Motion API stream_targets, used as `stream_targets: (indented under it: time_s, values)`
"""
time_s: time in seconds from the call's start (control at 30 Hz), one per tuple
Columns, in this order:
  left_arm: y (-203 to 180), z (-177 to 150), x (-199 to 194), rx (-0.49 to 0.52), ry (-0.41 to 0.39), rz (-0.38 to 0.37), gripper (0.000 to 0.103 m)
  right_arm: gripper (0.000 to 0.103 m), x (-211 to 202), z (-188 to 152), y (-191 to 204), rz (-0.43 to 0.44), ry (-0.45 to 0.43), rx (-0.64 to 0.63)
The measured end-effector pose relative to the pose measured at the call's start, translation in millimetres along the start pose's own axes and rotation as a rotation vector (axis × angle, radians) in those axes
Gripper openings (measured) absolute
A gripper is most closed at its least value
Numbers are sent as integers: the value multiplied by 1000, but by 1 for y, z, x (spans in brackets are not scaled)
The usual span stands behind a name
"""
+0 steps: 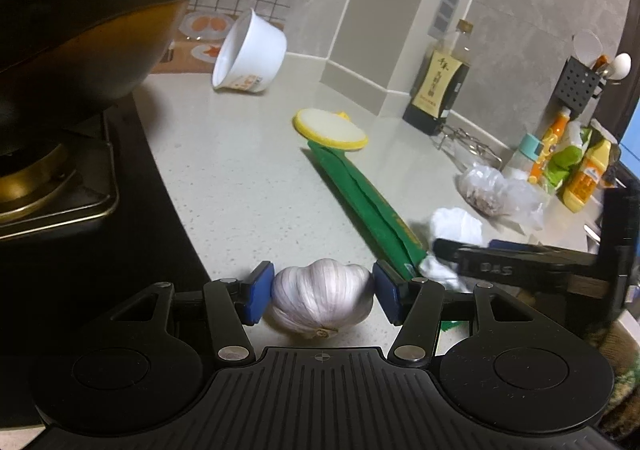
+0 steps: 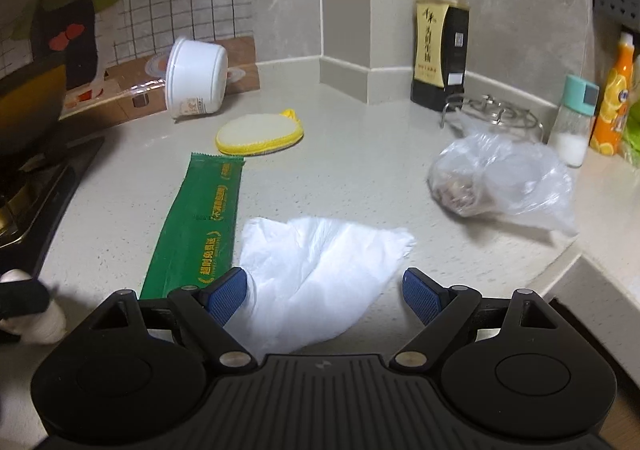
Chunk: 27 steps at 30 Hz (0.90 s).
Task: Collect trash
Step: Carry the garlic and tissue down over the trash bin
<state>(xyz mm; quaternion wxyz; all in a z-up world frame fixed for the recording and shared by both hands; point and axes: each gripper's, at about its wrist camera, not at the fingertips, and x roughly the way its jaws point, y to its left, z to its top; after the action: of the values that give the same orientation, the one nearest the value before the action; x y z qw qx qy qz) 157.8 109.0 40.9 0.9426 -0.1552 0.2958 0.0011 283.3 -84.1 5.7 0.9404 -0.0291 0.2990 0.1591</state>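
Observation:
My left gripper (image 1: 323, 283) is shut on a purple-white garlic bulb (image 1: 320, 304), with both blue pads pressing its sides just above the pale countertop (image 1: 240, 178). My right gripper (image 2: 324, 282) stands wide open over a crumpled white plastic bag (image 2: 320, 258); the bag lies between the fingers and only brushes the left pad. A long green wrapper (image 2: 200, 226) lies flat just left of the bag. Further right is a clear plastic bag (image 2: 492, 182) with brownish scraps inside.
A dark wok (image 1: 80, 34) sits on the stove (image 1: 52, 186) at the left. At the back are a tipped white bowl (image 2: 196, 78), a yellow sponge pad (image 2: 260, 132) and a dark sauce bottle (image 2: 440, 38). Several bottles stand at the far right, beside the counter's edge (image 2: 568, 258).

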Motion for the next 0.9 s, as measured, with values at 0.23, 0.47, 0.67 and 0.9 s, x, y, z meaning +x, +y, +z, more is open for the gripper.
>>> stream_targets:
  time_s: [0.23,0.47,0.67,0.9]
  values:
    - [8,-3,-8,-24,-12,-49,60,74,3,-1,10,-29,20,-26]
    - [11,-4,-17,-30,-26,-52,60,14,-12,-4,36,68,32,-117]
    - [7,-6,-33,-36,-57,-79,60,9,-35,-4,35,157,10,-66]
    - [-25,-8,-36,26,-66,-167,60,9,-90,-5,3,176,-100,8]
